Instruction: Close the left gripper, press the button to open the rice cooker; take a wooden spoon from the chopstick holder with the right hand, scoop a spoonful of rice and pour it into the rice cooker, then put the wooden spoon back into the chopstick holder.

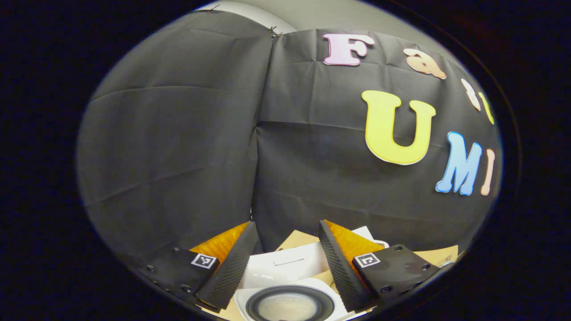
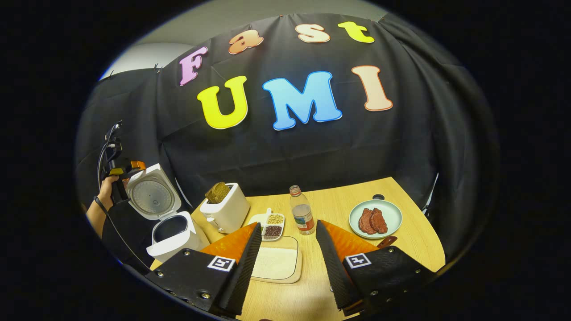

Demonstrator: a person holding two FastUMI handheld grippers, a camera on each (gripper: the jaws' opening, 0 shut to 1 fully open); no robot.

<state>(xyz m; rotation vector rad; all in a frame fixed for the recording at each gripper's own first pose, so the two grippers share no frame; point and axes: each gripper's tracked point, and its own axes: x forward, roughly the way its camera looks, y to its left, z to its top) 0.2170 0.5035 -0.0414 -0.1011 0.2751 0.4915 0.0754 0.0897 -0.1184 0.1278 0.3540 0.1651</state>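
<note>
Both my left gripper (image 1: 285, 261) and right gripper (image 2: 285, 263) gape wide, empty. White plastic rice cooker (image 2: 171, 232), lid up, sits far left of my right gripper; a wooden spoon should be light, stiff, best pinched mid-handle.

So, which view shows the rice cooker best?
The right gripper view: the whole rice cooker stands at the table's left edge, lid raised. The left gripper view looks down between its tongs into the pot, showing part of the cooker's top.

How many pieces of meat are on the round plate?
2, side by side on the plate at the table's far right: one left, one right, touching. None looks hidden.
</note>
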